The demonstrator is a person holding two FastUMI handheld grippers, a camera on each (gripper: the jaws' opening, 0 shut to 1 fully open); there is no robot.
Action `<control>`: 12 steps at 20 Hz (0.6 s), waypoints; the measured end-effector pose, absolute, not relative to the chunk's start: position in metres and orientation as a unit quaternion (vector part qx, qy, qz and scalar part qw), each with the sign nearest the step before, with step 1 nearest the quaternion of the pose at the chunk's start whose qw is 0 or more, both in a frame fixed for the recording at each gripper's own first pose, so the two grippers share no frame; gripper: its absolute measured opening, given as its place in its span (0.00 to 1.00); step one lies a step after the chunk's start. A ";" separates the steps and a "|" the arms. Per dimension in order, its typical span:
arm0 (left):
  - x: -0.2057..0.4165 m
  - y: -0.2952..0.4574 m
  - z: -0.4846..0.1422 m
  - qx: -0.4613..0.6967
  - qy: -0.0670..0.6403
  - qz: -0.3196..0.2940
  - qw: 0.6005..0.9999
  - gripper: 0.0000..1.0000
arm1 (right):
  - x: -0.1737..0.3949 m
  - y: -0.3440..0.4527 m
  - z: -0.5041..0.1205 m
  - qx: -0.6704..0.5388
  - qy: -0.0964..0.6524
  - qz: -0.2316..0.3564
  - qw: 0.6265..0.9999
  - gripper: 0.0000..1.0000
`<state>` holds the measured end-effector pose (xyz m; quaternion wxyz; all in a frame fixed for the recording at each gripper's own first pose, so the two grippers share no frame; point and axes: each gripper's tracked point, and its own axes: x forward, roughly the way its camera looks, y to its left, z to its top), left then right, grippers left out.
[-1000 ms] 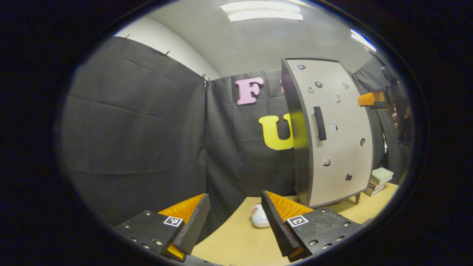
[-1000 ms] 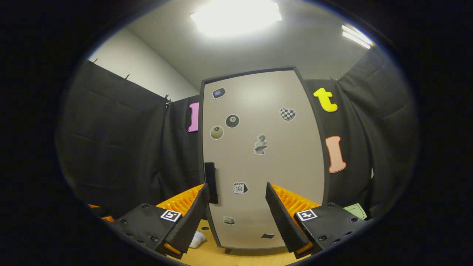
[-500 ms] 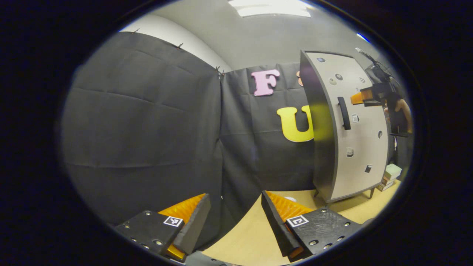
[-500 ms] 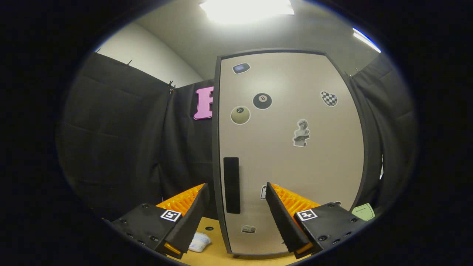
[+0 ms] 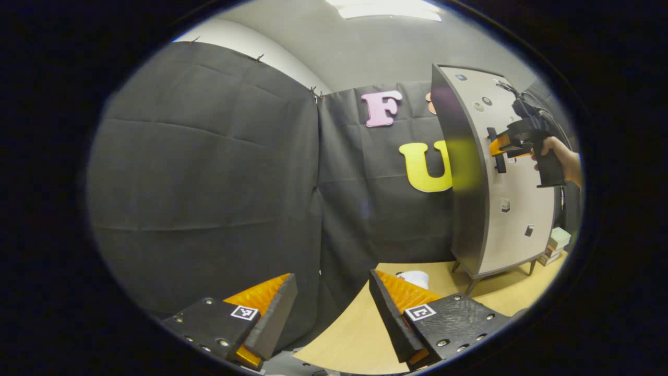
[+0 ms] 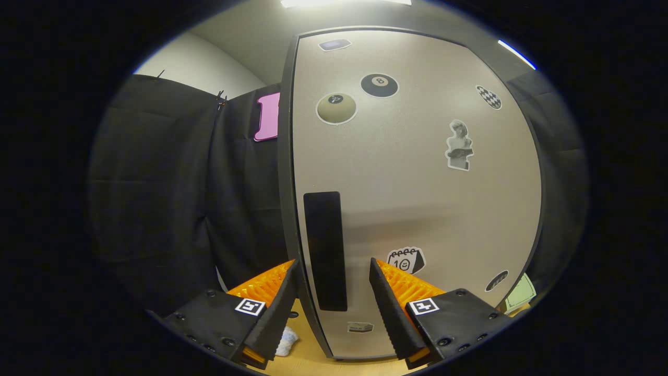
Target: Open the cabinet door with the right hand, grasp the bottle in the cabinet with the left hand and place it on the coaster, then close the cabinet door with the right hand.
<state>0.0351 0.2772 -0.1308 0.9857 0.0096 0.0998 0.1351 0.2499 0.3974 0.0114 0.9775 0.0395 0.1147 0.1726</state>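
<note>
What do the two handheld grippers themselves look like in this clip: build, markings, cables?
The left gripper and right gripper each have two wedge-shaped fingers with ridged inner faces on black screw-studded blocks, each block carrying a small square black-and-white marker. In the left gripper view, the right gripper has a black pistol-style handle and cables on top.

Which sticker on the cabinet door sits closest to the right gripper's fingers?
The calendar sticker, just above the right gripper and right of the black handle; the ball stickers sit far higher up the beige cabinet door.

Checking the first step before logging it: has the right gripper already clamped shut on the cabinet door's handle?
No: in the right gripper view the right gripper is open, its fingers either side of the handle.
</note>
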 end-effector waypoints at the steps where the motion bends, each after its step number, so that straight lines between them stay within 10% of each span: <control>1: 0.034 0.277 -0.132 0.009 0.101 0.134 0.986 0.84 | 0.252 0.398 0.014 0.042 0.112 0.169 0.978 0.81; 12: 0.042 0.274 -0.135 0.010 0.106 0.122 0.987 0.83 | 0.258 0.404 0.009 0.009 0.160 0.183 0.970 0.20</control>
